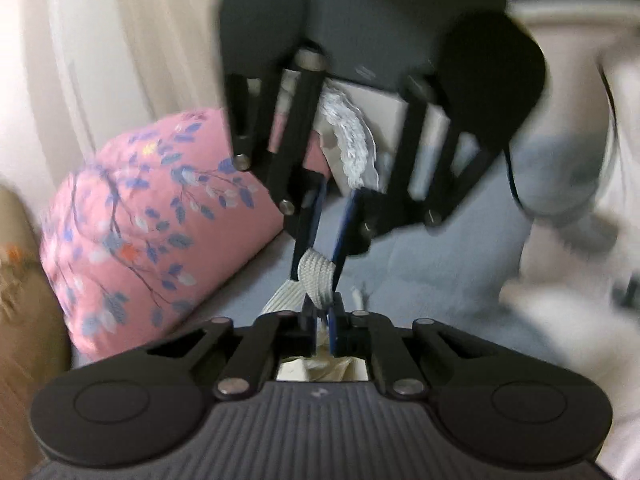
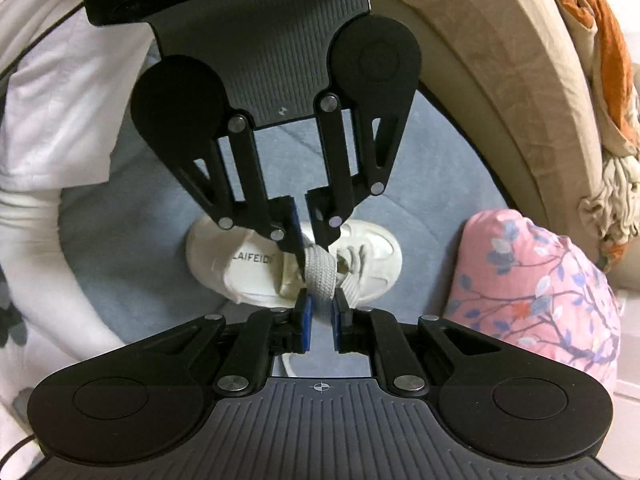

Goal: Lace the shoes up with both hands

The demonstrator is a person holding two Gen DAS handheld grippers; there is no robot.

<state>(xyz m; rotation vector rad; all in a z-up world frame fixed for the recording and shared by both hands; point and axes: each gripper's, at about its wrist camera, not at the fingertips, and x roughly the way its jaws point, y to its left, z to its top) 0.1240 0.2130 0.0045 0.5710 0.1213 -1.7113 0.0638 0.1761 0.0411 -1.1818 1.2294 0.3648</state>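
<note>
Clearly flat lace (image 2: 320, 276) soft, limp, light; right gripper (image 2: 320, 312) and left gripper (image 2: 310, 240) fingers both clamped on it above shoe (image 2: 248, 272). Grip mid-band, near eyelets.

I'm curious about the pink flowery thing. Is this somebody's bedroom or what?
Probably a bedroom or living room at home. A pink flower-printed pillow lies on a pale blue quilted cover, with a tan padded cushion edge behind. The white sneaker sits on that soft cover.

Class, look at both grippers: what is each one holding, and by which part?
Both pinch the same grey shoelace: the left gripper and the right gripper at opposite ends of a short taut stretch above the shoe.
</note>
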